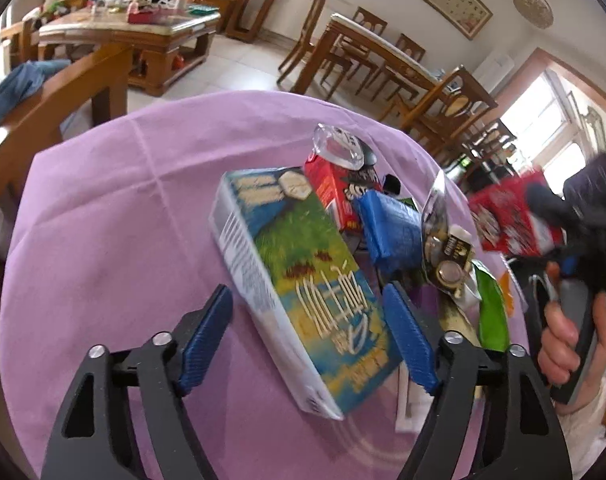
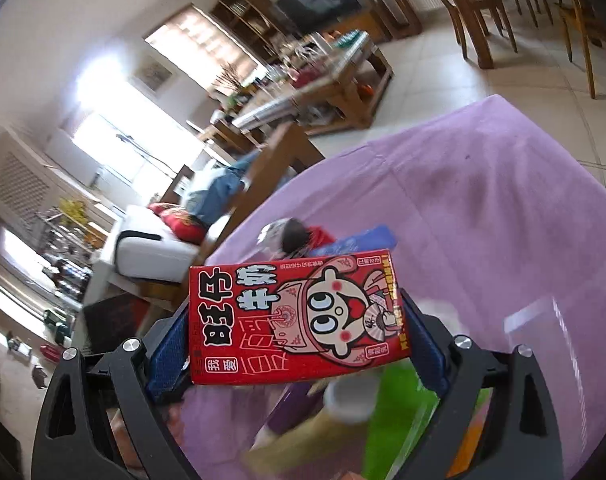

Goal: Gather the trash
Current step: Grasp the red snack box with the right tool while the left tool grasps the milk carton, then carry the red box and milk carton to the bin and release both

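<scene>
Two milk cartons, light and stiff, taken by their flat sides.
The left gripper stood with jaws apart around the blue-green carton, not yet pressing; at 3 o'clock the right gripper had its jaws closed on the red carton.

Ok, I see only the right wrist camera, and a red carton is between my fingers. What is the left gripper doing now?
Observer: The left gripper straddles a blue-green carton that lies on the purple cloth.
Operator: Is it already gripped?
Observer: Not fully. There is a gap between one finger and the carton, so I call it open.
Operator: And what lies behind that carton?
Observer: A second red carton with a clear plastic cup on it, and a blue packet beside it.
</scene>
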`<act>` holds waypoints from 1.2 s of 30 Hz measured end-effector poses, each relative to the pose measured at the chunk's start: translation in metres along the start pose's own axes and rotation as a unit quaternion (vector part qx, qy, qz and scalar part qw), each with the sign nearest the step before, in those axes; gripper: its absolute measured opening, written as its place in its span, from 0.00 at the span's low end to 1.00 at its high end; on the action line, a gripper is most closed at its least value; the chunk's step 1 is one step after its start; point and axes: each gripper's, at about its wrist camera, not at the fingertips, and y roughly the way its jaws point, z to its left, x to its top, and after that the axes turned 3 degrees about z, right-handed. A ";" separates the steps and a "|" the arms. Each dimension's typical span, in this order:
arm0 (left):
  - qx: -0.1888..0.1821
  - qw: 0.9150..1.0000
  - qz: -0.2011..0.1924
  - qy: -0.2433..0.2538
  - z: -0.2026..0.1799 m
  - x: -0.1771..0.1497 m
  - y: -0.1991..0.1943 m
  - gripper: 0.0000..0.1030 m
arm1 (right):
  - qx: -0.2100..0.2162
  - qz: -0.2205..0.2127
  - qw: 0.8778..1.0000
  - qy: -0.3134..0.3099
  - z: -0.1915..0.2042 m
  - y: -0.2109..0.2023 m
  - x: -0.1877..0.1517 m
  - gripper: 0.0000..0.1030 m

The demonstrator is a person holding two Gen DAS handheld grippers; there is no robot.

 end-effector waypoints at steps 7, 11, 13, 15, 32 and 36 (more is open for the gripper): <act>0.062 0.998 -0.009 -0.011 0.012 -0.012 -0.019 0.71 | -0.006 -0.036 0.998 -0.045 0.021 -0.035 -0.039 0.88; 0.081 0.997 -0.014 0.015 0.003 -0.006 -0.010 0.72 | -0.017 -0.047 0.996 -0.075 0.032 -0.045 -0.052 0.88; 0.101 0.994 -0.024 0.029 -0.004 -0.002 -0.004 0.63 | -0.022 -0.050 0.995 -0.087 0.038 -0.047 -0.057 0.88; 0.108 0.993 -0.032 0.030 -0.005 0.002 -0.002 0.50 | -0.026 -0.053 0.994 -0.095 0.039 -0.052 -0.063 0.88; 0.012 0.980 -0.129 0.152 -0.163 -0.037 -0.067 0.49 | -0.043 -0.167 0.984 -0.053 -0.033 -0.165 -0.093 0.88; -0.032 0.971 -0.112 0.207 -0.234 -0.054 -0.050 0.49 | -0.064 -0.211 0.975 -0.030 -0.062 -0.213 -0.104 0.88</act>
